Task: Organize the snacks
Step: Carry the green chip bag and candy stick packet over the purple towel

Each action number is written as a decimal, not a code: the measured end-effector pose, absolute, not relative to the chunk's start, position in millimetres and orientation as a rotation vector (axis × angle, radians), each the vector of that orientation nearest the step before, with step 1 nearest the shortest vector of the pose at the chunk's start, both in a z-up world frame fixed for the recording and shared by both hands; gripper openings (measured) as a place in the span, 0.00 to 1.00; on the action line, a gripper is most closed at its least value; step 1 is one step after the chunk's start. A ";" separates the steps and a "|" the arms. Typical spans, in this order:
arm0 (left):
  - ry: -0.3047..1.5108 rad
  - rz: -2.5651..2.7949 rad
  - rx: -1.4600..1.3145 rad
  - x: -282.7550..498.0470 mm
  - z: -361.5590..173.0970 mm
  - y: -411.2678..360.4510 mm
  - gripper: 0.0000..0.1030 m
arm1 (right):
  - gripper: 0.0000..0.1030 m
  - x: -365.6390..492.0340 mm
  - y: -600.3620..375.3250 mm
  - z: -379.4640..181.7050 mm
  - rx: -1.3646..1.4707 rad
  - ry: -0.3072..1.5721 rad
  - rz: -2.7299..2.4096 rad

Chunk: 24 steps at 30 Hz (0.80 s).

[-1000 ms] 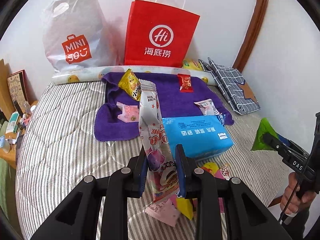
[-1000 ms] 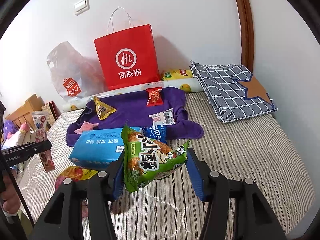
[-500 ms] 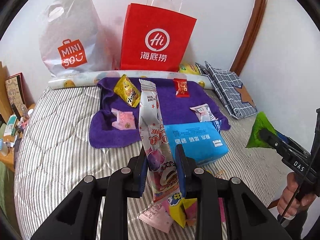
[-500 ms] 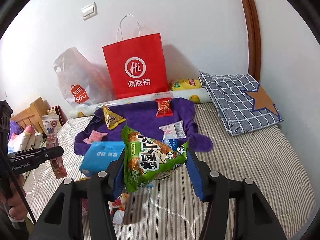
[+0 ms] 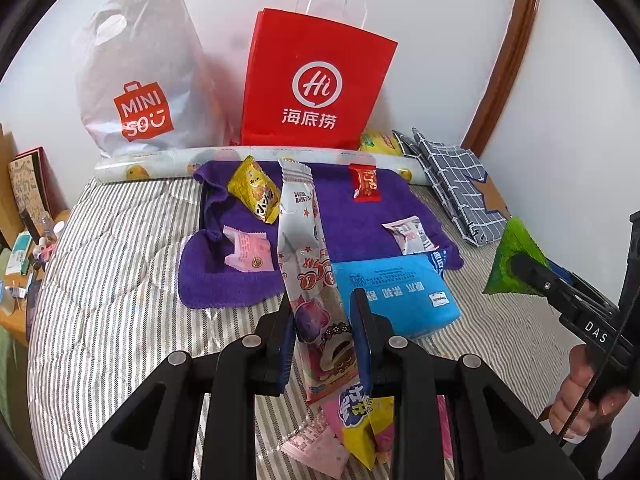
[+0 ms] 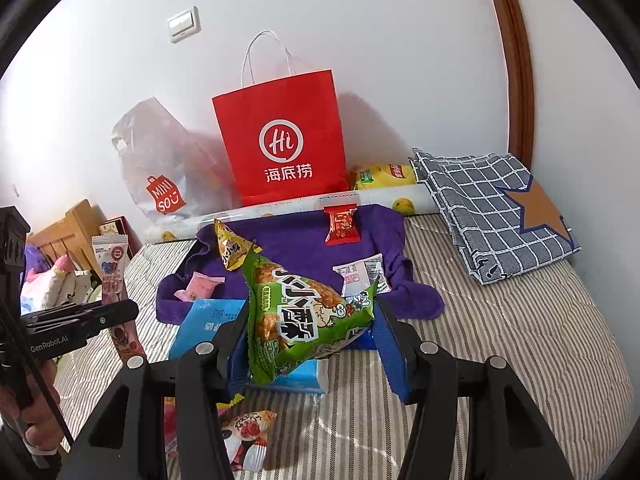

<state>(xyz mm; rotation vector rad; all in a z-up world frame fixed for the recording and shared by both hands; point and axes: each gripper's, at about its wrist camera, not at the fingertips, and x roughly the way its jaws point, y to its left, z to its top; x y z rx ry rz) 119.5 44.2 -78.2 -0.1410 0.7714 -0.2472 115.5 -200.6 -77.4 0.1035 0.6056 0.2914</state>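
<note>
Both tongs are clenched on snacks above the bed (image 5: 112,264): the left tongs (image 5: 324,344) grip a long pink-and-white packet (image 5: 308,264) held upright, the right tongs (image 6: 312,332) pinch a green chip bag (image 6: 304,312) between their blue pads. Beyond them, at 12 o'clock against the wall, stands a red paper bag (image 5: 316,88), with a grey plastic bag (image 5: 140,76) at its 9 o'clock. A checked cloth (image 6: 496,208) lies at 2 o'clock in the right view. A purple towel (image 5: 360,220) spreads in front of the red bag; a blue tissue pack (image 5: 396,292) lies at its near edge. On the towel sit a yellow packet (image 5: 256,196) at 11 o'clock, a pink one (image 5: 248,250) at 9 o'clock, a red one (image 5: 365,182) at 1 o'clock and a white one (image 5: 408,234) at 3 o'clock. More small snacks (image 5: 360,432) lie on the bed under the left tongs.
</note>
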 end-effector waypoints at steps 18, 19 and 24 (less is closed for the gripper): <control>0.781 -0.248 -0.156 138.7 -82.3 44.9 0.25 | 0.51 137.4 -195.5 -75.0 0.110 0.600 0.301; 0.782 -0.248 -0.158 140.1 -82.7 45.4 0.25 | 0.51 138.6 -195.2 -74.9 0.109 0.600 0.301; 0.787 -0.249 -0.167 150.3 -85.4 48.4 0.25 | 0.51 148.3 -192.6 -75.3 0.112 0.601 0.305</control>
